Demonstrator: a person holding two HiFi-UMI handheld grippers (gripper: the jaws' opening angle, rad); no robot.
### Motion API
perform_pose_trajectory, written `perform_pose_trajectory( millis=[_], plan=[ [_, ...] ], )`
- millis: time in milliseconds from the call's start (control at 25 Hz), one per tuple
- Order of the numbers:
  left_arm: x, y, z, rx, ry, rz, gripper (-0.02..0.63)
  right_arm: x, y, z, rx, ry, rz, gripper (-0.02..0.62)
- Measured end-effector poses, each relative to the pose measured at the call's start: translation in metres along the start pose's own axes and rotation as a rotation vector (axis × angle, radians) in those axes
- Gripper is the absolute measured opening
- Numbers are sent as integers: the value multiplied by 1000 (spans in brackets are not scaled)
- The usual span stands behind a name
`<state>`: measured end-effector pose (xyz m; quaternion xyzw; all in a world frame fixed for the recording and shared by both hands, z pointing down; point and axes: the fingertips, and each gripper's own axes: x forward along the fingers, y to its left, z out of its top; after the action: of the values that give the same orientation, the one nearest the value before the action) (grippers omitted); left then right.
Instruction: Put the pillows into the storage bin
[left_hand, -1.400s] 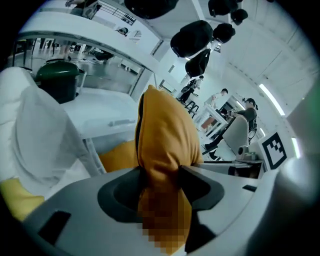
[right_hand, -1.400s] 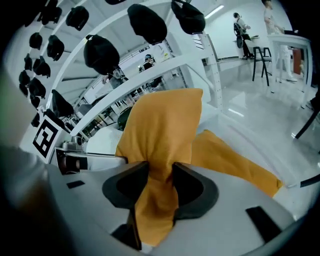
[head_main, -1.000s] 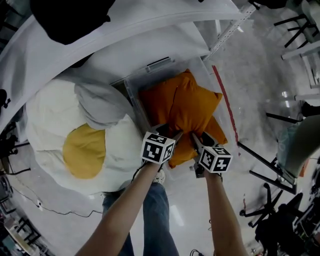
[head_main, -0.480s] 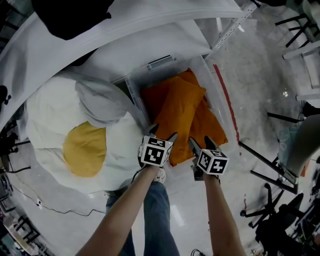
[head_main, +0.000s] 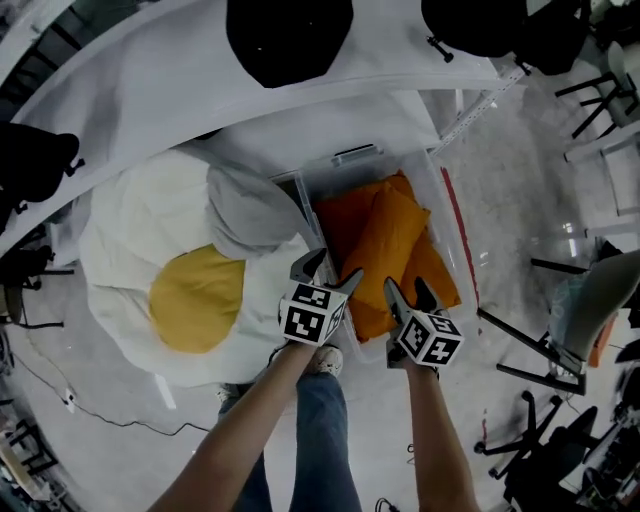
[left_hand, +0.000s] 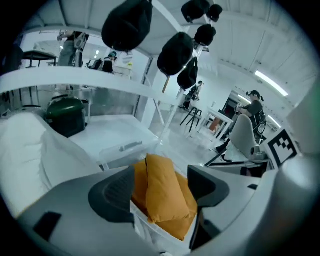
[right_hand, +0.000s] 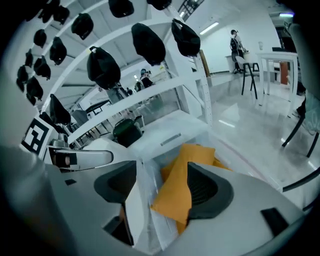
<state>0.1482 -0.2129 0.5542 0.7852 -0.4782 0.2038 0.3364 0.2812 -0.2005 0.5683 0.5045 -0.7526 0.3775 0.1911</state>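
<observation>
Grey shop floor under a white rack (head_main: 150, 110), clear storage bin (head_main: 330, 170) at the person's feet. A second ago both claws pinched the orange pillow (head_main: 395, 235) over the bin. Now it lies loose inside, on top of a second orange pillow (head_main: 432, 280). Left claw (head_main: 328, 272) and right claw (head_main: 408, 292) have just been opening; both now gape wide with nothing held, lifted back off the bin. That pillow counts as stowed. Grey pillow (head_main: 250, 210) and fried-egg cushion (head_main: 190, 295) are outside, left of the bin, likely next.
</observation>
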Motion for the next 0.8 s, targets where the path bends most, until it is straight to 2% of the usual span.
perform_pose_trajectory(
  millis=[80, 160, 320, 440, 640, 800],
  plan=[
    [-43, 9, 27, -5, -64, 11, 334, -20, 37, 26, -38, -55, 24, 310],
    [-90, 16, 55, -15, -129, 16, 328, -44, 76, 52, -68, -108, 45, 272],
    [-200, 26, 106, -28, -257, 38, 224, -100, 166, 97, -147, -206, 109, 222],
    [-287, 43, 150, 4, -384, 97, 144, -126, 245, 140, -242, -288, 192, 185],
    [-442, 47, 168, 26, -493, 194, 76, -210, 355, 163, -295, -377, 263, 95],
    [-536, 70, 185, 43, -586, 293, 36, -246, 432, 183, -327, -450, 332, 64]
  ],
)
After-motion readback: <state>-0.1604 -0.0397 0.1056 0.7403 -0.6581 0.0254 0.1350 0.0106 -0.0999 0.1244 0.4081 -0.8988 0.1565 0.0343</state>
